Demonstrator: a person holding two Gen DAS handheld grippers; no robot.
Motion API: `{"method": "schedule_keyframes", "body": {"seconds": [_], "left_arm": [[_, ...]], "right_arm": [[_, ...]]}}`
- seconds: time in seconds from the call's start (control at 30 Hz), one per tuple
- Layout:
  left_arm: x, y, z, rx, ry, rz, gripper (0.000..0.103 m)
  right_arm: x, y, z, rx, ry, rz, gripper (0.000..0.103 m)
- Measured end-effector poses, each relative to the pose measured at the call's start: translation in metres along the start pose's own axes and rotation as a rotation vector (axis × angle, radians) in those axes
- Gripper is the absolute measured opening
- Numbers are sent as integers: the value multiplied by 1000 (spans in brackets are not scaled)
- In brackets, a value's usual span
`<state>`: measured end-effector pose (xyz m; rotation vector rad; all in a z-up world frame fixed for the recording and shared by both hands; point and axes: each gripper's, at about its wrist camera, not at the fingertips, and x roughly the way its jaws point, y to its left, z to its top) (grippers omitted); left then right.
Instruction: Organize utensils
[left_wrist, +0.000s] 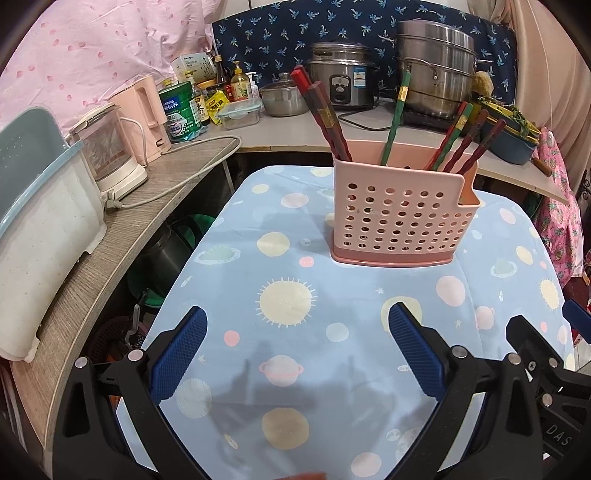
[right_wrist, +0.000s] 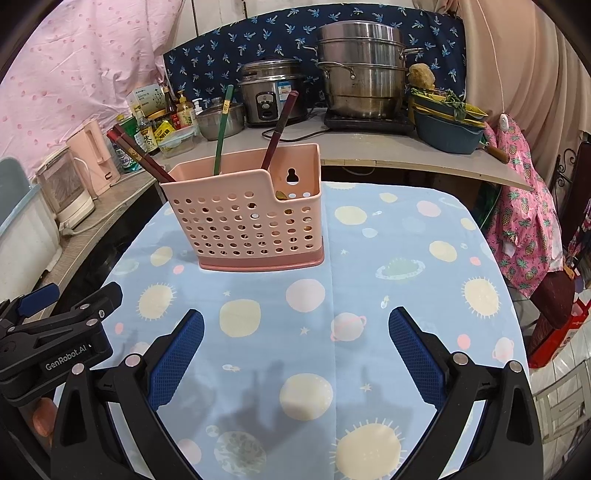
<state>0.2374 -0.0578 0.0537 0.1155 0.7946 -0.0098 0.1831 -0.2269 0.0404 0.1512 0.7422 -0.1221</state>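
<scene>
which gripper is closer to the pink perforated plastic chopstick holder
Neither clearly; roughly level. The left gripper sits back from the pink perforated plastic chopstick holder, which stands ahead to its right. The right gripper sits similarly back, with the holder ahead to its left.

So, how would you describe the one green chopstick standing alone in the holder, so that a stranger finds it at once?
Start at the blue tablecloth with suns and planets; on it stands a pink perforated holder. Dark red chopsticks lean out at its left end. The green chopstick rises alone near the holder's middle, with a gold band near its top.
</scene>
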Motion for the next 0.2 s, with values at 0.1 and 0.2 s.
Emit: {"method": "schedule_keyframes", "body": {"seconds": [0.1, 0.2], "left_arm": [[1, 1, 0, -8, 6, -1, 94], [3, 1, -1, -3, 12, -5, 94]], "right_arm": [[0, 0, 0, 1, 1, 0, 97], [0, -1, -1, 2, 1, 0, 97]]}}
